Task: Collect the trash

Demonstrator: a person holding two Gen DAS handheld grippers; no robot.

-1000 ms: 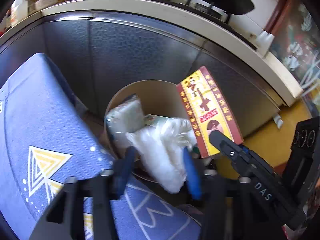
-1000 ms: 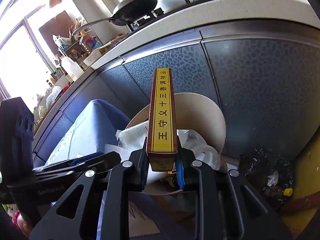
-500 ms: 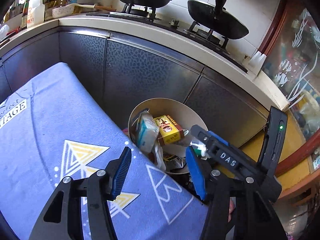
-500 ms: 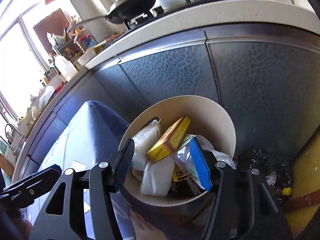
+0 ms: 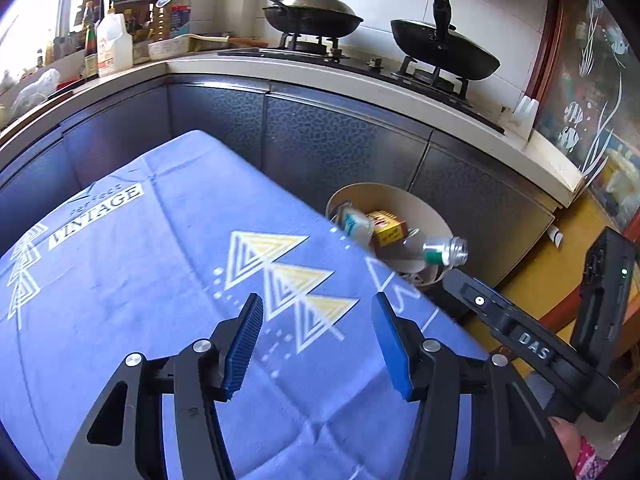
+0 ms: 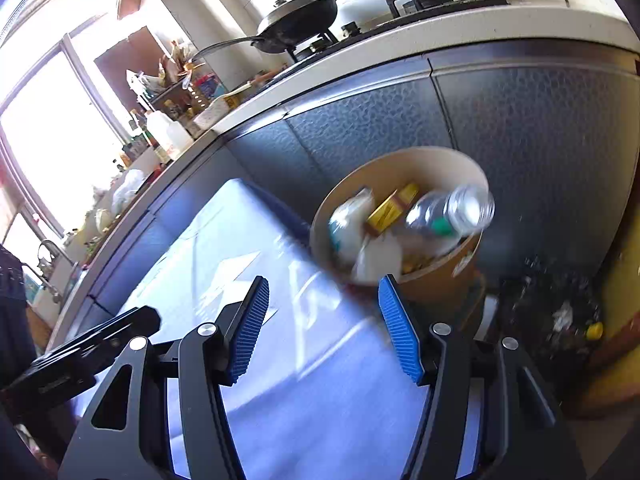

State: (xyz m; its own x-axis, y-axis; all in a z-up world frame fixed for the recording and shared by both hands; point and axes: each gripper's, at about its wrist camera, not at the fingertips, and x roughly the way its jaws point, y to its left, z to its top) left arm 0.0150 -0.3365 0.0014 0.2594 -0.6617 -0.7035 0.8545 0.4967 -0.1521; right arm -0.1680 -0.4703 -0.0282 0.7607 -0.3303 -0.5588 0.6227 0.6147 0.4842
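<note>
L gripper (image 5: 316, 340): jaws apart, nothing between the blue pads, held above the blue tablecloth (image 5: 140, 280) and tilted down toward it. R gripper (image 6: 324, 328): likewise spread and empty, over the same cloth, just short of the trash bin (image 6: 448, 280). The bin stands on the floor beyond the cloth's far corner, against the dark cabinet front (image 5: 340, 140). Inside it: a yellow box (image 5: 386, 228), a clear plastic bottle (image 5: 440, 250) poking over the rim, white wrappers; the rest is blurred in R view and partly cut off by the cloth edge. A bit of the person's hand (image 5: 566, 436) shows by R gripper in L view.
</note>
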